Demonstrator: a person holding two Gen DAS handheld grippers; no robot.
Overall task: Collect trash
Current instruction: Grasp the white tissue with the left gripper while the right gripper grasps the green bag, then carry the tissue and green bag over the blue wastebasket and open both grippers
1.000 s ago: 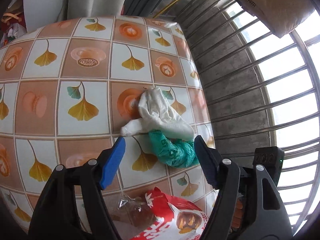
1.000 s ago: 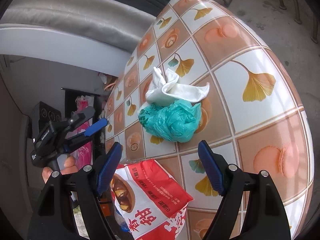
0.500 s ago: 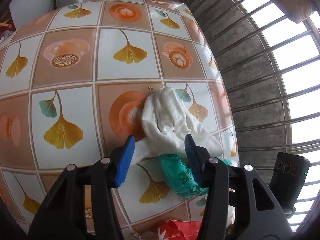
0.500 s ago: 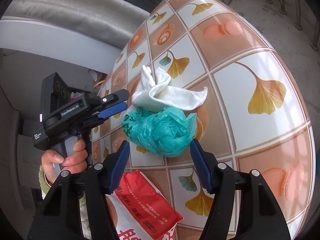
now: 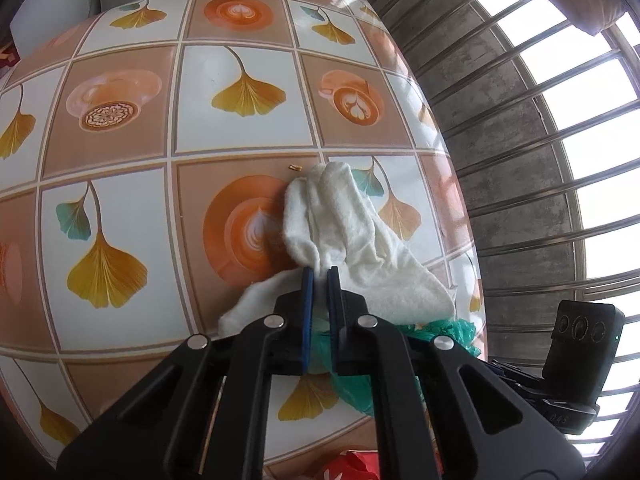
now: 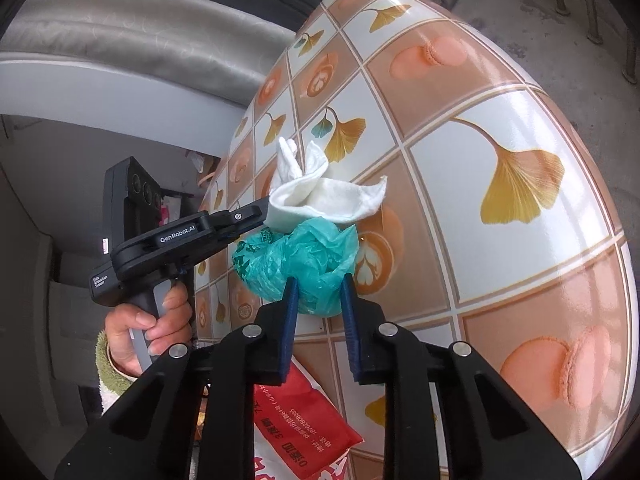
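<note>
Left gripper (image 5: 319,274) pinching thin fold of white cloth (image 5: 352,248), could slip out; right gripper (image 6: 318,286) closing on green bag (image 6: 298,258), slick plastic could tear

Daylit fisheye views, sharp at centre, bent and dark at the rims

Daylight pours through the barred window (image 5: 568,152) at the right of the left wrist view, its panes blown out to white; the glossy patterned desk (image 5: 240,80) throws soft glare, strongest on its far right edge and, in the right wrist view, across the tiles (image 6: 560,208) near the rim. Shadows are faint. Straight tile lines bulge into curves, black vignette fills the corners, and the close black gripper bodies look slightly soft
</note>
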